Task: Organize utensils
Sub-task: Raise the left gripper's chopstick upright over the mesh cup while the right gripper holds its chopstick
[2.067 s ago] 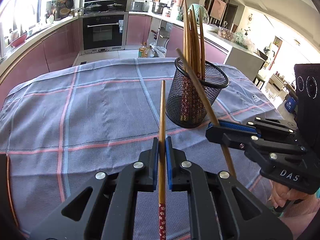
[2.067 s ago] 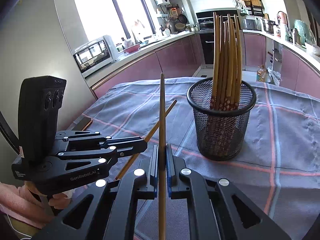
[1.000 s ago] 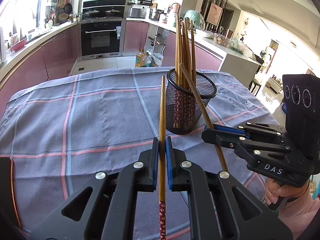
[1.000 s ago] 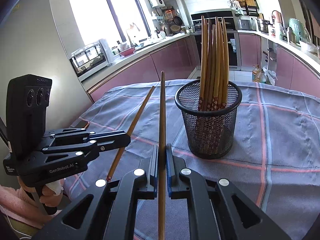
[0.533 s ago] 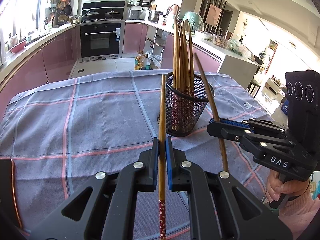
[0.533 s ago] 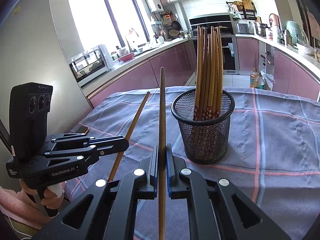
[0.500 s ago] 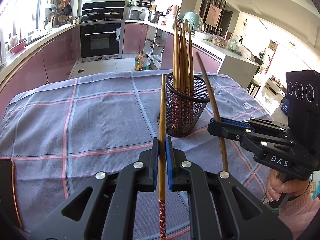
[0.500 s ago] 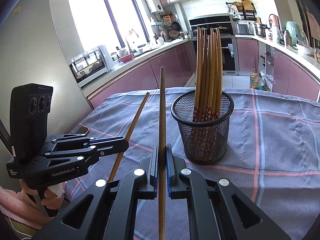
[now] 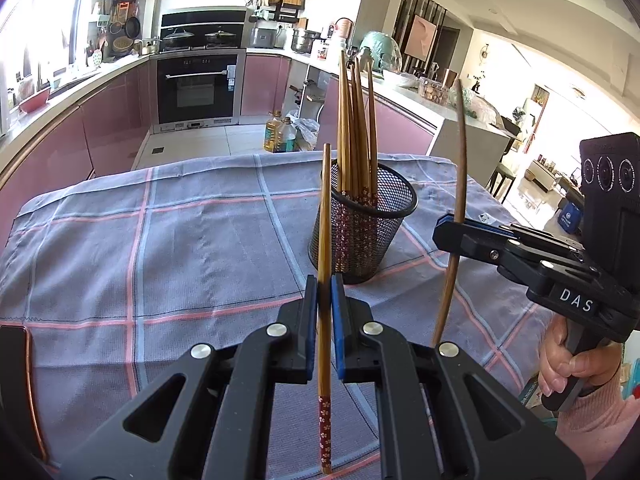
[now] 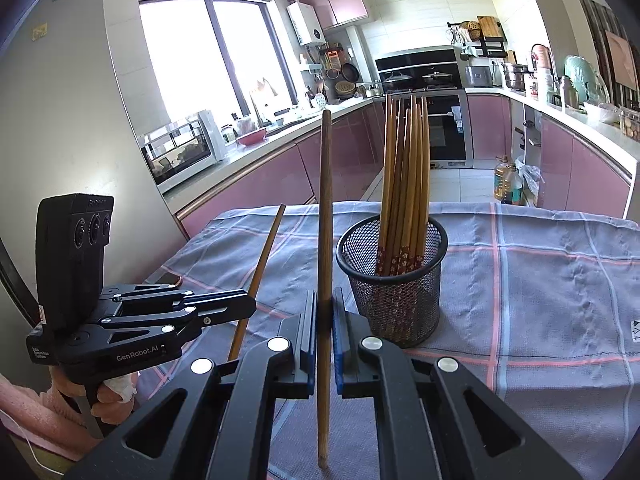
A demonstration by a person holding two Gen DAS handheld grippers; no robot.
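Note:
A black mesh cup holding several wooden chopsticks stands on the checked grey tablecloth. My left gripper is shut on one wooden chopstick, held upright just in front of the cup. My right gripper is shut on another wooden chopstick, also near upright, left of the cup in its own view. The right gripper also shows in the left wrist view, to the right of the cup, with its chopstick. The left gripper shows in the right wrist view with its chopstick.
The tablecloth covers the whole table. A phone with a copper edge lies at the table's left front edge. Kitchen counters and an oven stand beyond the far edge.
Both grippers have drawn back and lifted from the cup, still gripping their chopsticks. The right gripper's chopstick has swung from leaning toward the cup to nearly upright.

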